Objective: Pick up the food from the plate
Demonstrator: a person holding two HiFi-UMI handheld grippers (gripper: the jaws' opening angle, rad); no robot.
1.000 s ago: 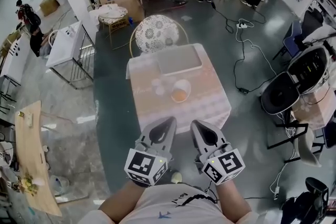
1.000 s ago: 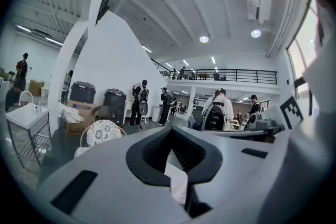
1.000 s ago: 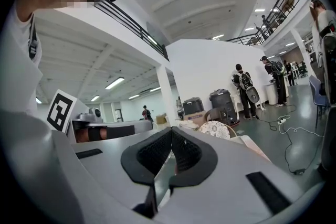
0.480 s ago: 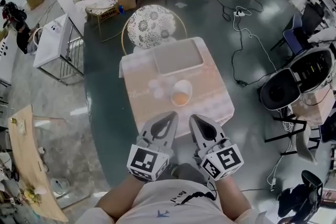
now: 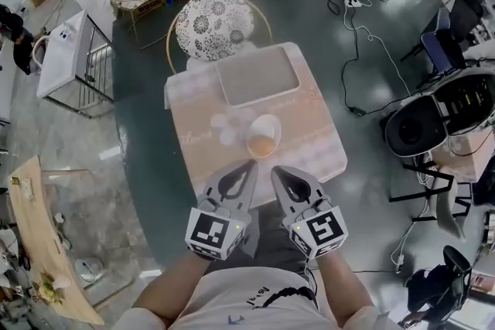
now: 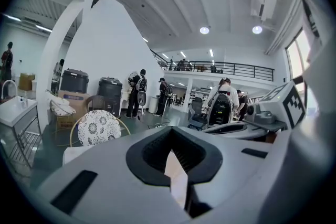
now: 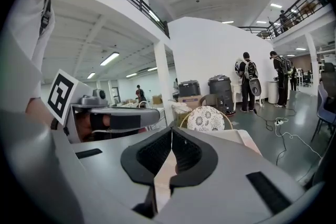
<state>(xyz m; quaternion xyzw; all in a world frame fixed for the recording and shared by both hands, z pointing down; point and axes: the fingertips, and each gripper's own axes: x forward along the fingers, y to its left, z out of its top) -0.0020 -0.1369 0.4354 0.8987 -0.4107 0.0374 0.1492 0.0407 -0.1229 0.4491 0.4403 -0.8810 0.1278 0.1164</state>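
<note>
A white plate holding an orange piece of food sits near the middle of a small table with a pale pink cloth. My left gripper and right gripper hover side by side at the table's near edge, just short of the plate. Both are shut with nothing between the jaws. In the left gripper view the left gripper has its jaw tips meeting. The right gripper view shows the right gripper the same way. The plate is hidden behind the jaws in both gripper views.
A grey tray lies at the table's far side, with small white round items left of the plate. A patterned round chair stands behind the table. Cables and black seats are to the right, a wire rack to the left.
The table and plate have come closer in the head view. Both grippers now reach the table's near edge. Their jaws have stayed shut.
</note>
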